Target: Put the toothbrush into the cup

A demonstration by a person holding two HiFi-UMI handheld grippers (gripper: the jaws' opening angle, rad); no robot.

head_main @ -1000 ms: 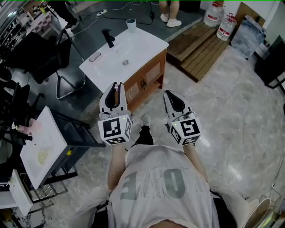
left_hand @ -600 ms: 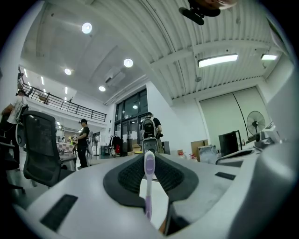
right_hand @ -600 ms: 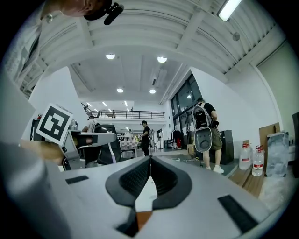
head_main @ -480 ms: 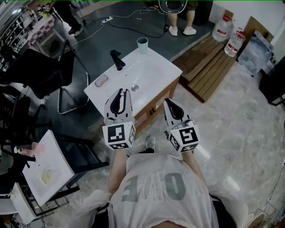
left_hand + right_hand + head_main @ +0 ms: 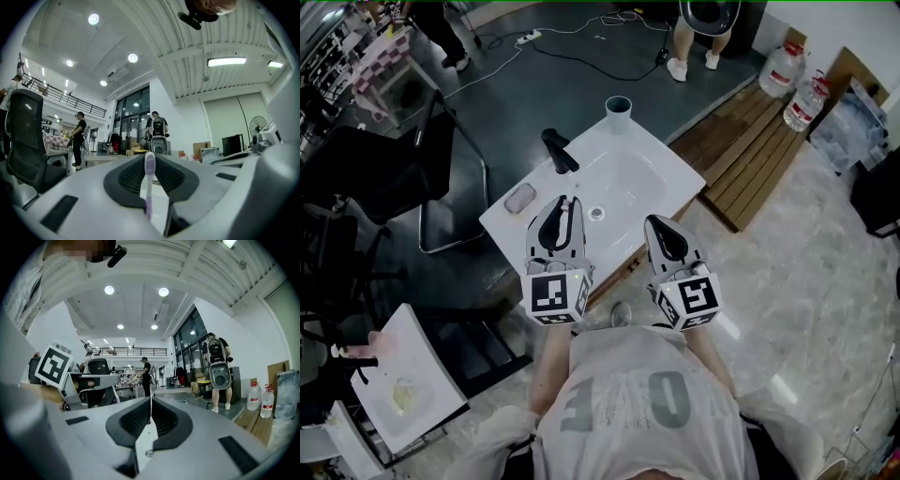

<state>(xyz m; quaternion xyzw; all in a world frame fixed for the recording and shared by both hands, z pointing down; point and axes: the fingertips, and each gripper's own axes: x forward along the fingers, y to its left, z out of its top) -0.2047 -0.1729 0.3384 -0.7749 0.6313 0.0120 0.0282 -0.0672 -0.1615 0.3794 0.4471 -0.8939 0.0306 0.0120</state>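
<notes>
The washstand [image 5: 654, 155] has drawn closer to us since the earlier frames. Then it stood well ahead of both grippers; now its near edge lies under the tips of the left gripper [image 5: 563, 202].

That gripper is clamped on the lilac toothbrush [image 5: 149, 176]. The brush lies along the jaw line with its head forward, past the tips, so its long axis runs level (not yet the way an upright cup wants it). The right gripper [image 5: 662, 223] rides beside it with its jaws pressed together on nothing.

From the left gripper, the cup [image 5: 618, 109] stands ahead and a little to the right, beyond the basin bowl, on the far corner of the top. The faucet [image 5: 560, 150] sits ahead, just left of that line. The left tips look slightly nearer the cup than the right ones.

Nothing sticks out of the cup, and its mouth looks dark. A small dish [image 5: 520, 198] just left of the left tips holds something pale, perhaps soap.
</notes>
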